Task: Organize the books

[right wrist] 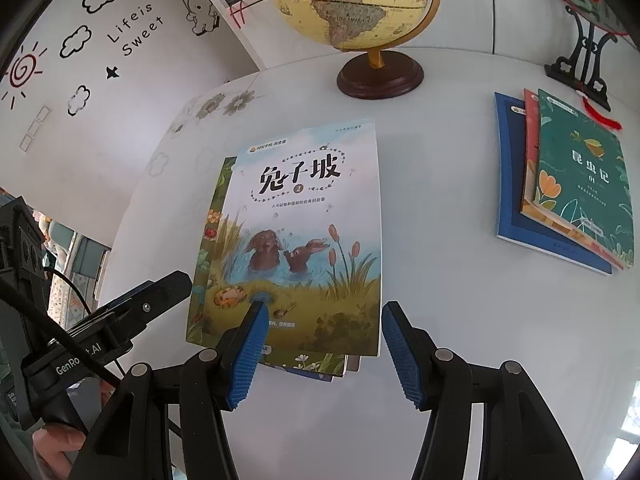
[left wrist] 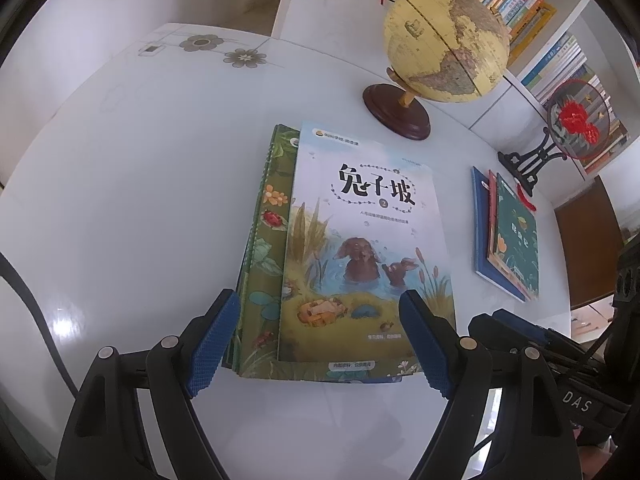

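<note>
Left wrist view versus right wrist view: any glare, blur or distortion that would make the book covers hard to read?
Left wrist view: heavy fisheye bending, a soft sheen on the white table, dark corners; the rabbit book title is sharp. Right wrist view: same curvature, even daylight, no strong glare; the rabbit book and the green book are legible, while the globe is cropped at the top.
</note>
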Tool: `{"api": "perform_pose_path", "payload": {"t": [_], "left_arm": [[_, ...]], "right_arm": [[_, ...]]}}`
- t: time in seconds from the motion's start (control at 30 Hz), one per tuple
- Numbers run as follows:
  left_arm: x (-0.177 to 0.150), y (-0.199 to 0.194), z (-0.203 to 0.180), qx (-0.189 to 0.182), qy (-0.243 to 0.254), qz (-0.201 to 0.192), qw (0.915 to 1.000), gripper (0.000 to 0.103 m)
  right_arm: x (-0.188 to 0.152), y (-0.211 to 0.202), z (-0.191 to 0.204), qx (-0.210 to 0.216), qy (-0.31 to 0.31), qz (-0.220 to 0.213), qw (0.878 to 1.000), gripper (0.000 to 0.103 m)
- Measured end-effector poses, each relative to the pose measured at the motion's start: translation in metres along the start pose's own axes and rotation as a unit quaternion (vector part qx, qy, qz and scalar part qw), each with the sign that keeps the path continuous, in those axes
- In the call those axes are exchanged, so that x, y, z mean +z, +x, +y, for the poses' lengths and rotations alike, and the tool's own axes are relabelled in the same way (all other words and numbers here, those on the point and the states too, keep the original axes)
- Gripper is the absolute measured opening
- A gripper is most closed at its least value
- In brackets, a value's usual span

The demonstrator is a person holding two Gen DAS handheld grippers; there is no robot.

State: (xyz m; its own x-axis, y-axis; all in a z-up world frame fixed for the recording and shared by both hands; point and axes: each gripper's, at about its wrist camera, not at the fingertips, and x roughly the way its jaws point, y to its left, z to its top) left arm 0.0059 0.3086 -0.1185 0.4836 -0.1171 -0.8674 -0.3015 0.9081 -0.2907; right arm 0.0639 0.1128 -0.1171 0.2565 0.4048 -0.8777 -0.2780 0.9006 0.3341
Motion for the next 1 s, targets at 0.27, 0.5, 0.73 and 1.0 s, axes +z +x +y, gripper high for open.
{"api": "perform_pose_path", "payload": {"t": [0.27,0.5,0.73,1.0], "left_arm": [[0.0001,-0.0019,0.0005,0.001,0.0,-0.002,1.0,0.08],[-0.0021,-0.0036,0.0002,0.002,0.003,-0.002,1.0,0.08],[-0.0037,-0.0043,0.0,0.002,0.003,-0.002,1.0,0.08],[-0.0058,-0.0051,-0.0032,0.004,0.009,-0.003,0.9999,0.08]], "right_arm": [[-0.0017,-0.0023,-0.0008,0.0,0.003,-0.002,1.0,0.057],[-0.0029,-0.002,-0.0007,0.002,0.002,-0.002,1.0,0.057],[-0.0045,-0.0026,0.0004,0.002,0.002,-0.001,1.0,0.057],[-0.0054,-0.0023,0.0012,0.002,0.003,-0.001,1.0,0.057]]}}
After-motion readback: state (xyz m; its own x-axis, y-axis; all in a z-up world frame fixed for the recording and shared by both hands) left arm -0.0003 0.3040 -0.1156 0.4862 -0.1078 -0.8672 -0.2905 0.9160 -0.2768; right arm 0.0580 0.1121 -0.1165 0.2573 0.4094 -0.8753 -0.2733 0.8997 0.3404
